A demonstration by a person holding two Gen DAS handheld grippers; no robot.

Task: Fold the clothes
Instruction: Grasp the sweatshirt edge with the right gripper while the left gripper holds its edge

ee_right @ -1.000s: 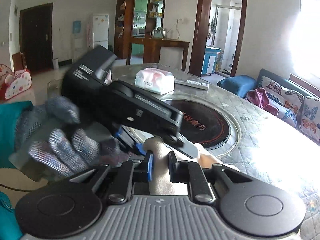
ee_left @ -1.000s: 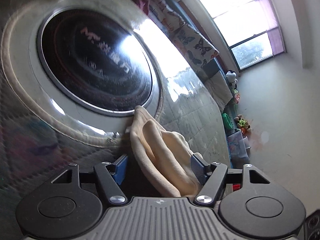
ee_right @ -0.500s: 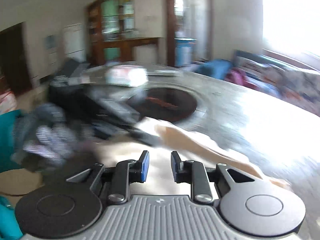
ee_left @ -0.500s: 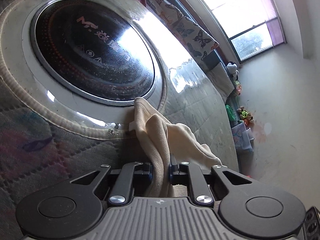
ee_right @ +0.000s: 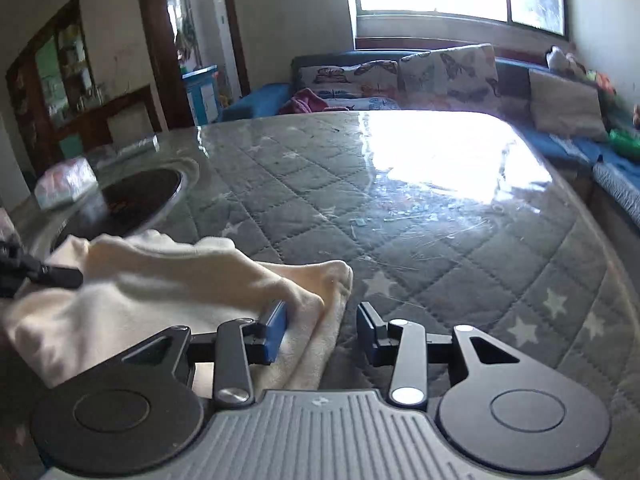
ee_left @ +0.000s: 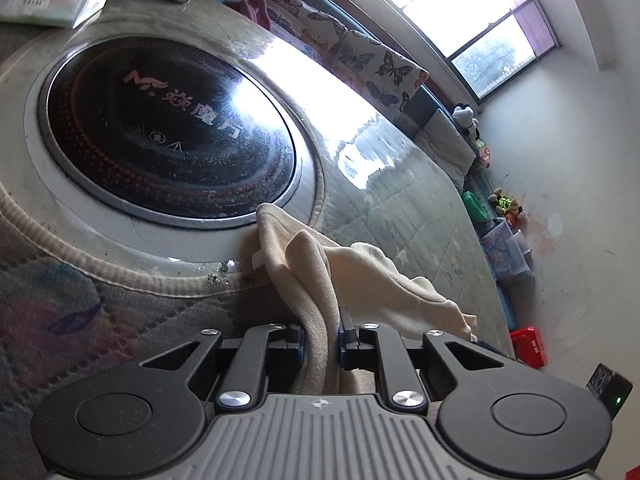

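The right gripper (ee_right: 322, 330) has just been opening and now stands partly wide, with only a cloth edge loose between its jaws. If it moves away, the fold can slide open. The left gripper (ee_left: 322, 338) pinches the cream cloth (ee_left: 320, 272) tightly. The cloth lies bunched and soft on the quilted table (ee_right: 440, 240), beside the dark round plate (ee_left: 160, 128).

The round black glass hob (ee_left: 160, 132), upper left of the left wrist view, bears a pale "MF" logo — then Chinese characters, too blurred to read.
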